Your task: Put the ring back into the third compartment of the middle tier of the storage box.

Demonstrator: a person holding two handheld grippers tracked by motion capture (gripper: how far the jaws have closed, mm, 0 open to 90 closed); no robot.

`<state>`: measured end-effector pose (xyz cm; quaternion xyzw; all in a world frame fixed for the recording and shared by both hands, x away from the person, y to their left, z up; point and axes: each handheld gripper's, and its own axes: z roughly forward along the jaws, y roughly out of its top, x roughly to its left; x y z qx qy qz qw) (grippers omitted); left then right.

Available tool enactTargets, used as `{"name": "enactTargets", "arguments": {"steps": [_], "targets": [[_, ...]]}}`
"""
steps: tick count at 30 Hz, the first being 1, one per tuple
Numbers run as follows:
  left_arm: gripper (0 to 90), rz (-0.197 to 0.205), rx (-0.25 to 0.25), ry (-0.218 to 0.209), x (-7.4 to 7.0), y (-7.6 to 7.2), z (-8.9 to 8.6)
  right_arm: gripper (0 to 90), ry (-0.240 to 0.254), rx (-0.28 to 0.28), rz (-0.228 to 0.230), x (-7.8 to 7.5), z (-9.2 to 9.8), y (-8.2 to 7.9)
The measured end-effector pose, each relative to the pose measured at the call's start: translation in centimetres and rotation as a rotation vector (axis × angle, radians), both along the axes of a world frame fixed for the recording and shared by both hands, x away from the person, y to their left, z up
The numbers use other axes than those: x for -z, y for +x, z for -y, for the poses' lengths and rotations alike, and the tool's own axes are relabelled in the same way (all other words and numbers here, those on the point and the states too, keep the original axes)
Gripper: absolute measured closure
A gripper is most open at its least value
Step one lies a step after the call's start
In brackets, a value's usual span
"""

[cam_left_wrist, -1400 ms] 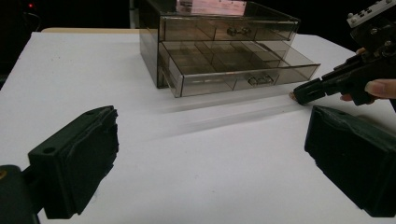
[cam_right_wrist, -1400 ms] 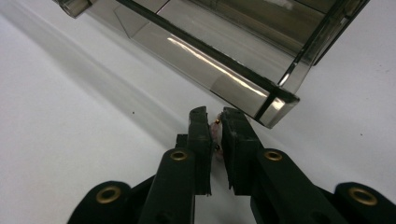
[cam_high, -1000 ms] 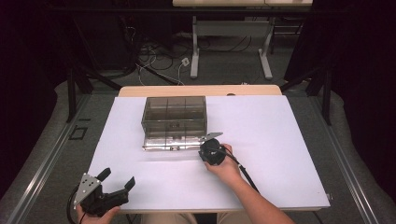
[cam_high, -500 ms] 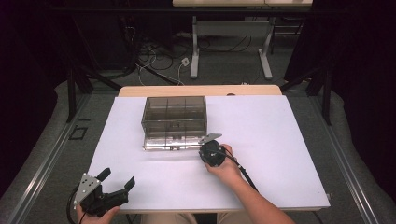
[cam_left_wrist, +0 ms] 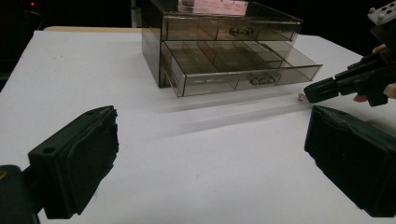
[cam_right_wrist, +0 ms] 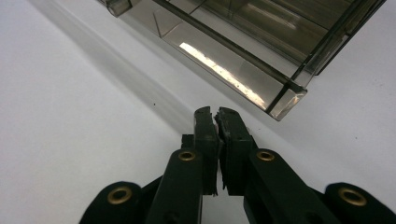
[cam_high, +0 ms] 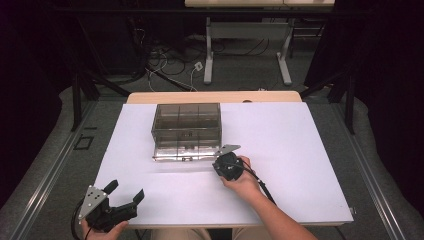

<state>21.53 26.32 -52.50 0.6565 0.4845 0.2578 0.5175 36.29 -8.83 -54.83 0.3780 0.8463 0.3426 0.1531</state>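
While the left gripper (cam_high: 126, 199) gapes wide, the right gripper (cam_right_wrist: 215, 114) pinches a tiny object beside the smoky transparent plastic drawer box (cam_high: 186, 130).

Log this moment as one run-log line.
left gripper: open, idle near table edge | right gripper: shut on small pale item | smoky transparent plastic drawer box: lower drawer open

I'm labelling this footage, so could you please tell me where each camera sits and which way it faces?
High view: above the person's side, looking forward and down on the white table and drawer box; both forearms enter below.
Left gripper view: on the left claw, open, facing the box's pulled-out lower drawer.
Right gripper view: on the right claw, shut, tips at that drawer's corner.
Shared: the left gripper view and the high view both show the right claw.
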Motion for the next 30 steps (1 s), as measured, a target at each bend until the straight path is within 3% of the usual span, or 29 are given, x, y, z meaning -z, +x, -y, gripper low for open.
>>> {"name": "enactTargets", "arguments": {"steps": [30], "targets": [[3.2, -0.004, 0.005, 0.002, 0.0, 0.0, 0.0, 87.2, 0.131, -0.025, 0.029, -1.9, 0.9, -1.6]]}}
